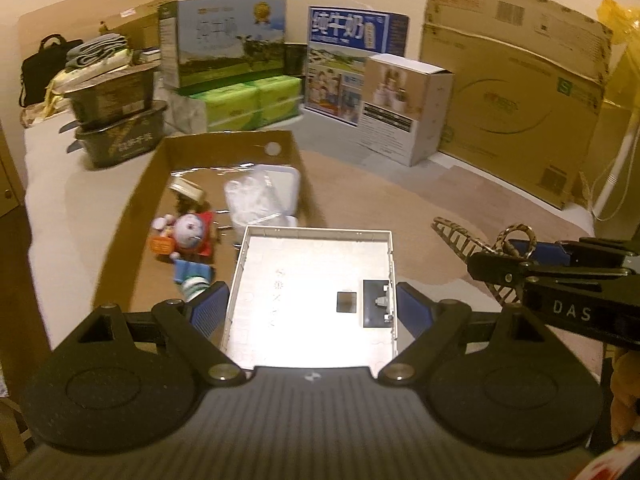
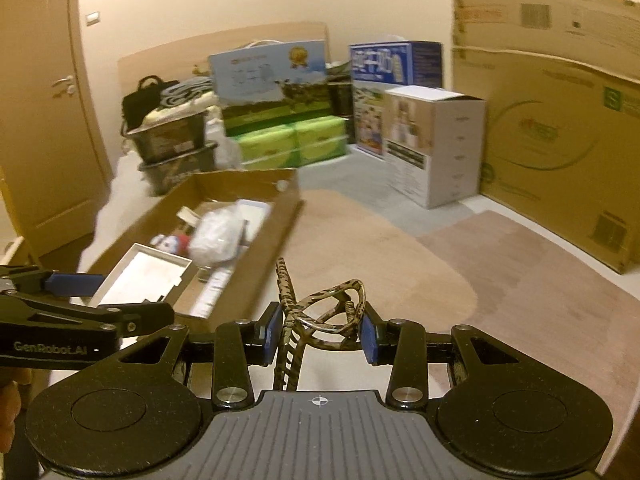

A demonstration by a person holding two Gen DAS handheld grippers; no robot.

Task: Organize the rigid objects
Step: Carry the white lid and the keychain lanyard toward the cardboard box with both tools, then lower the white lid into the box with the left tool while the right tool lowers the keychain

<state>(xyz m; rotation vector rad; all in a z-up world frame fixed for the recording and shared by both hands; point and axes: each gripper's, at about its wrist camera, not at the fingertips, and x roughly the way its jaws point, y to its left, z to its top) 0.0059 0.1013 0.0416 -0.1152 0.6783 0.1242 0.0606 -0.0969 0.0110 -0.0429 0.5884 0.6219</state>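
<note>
My left gripper (image 1: 313, 306) is shut on a flat white plastic tray (image 1: 316, 280), open side up, held above the near end of a low cardboard box (image 1: 136, 216). The tray also shows in the right wrist view (image 2: 140, 272), over the box (image 2: 264, 264). My right gripper (image 2: 318, 332) is shut on a leopard-print hair claw clip (image 2: 320, 312), held above the beige rug to the right of the box. The clip and the right gripper show at the right of the left wrist view (image 1: 500, 248).
In the cardboard box lie a Doraemon toy (image 1: 188, 234), a crumpled clear bag (image 1: 252, 196), a white lidded container (image 1: 280, 176) and small items. Milk cartons (image 1: 228, 48), green packs (image 1: 248, 100), a white box (image 1: 404, 108) and large cardboard boxes (image 1: 516, 96) line the back. Black baskets (image 1: 116, 120) stand left.
</note>
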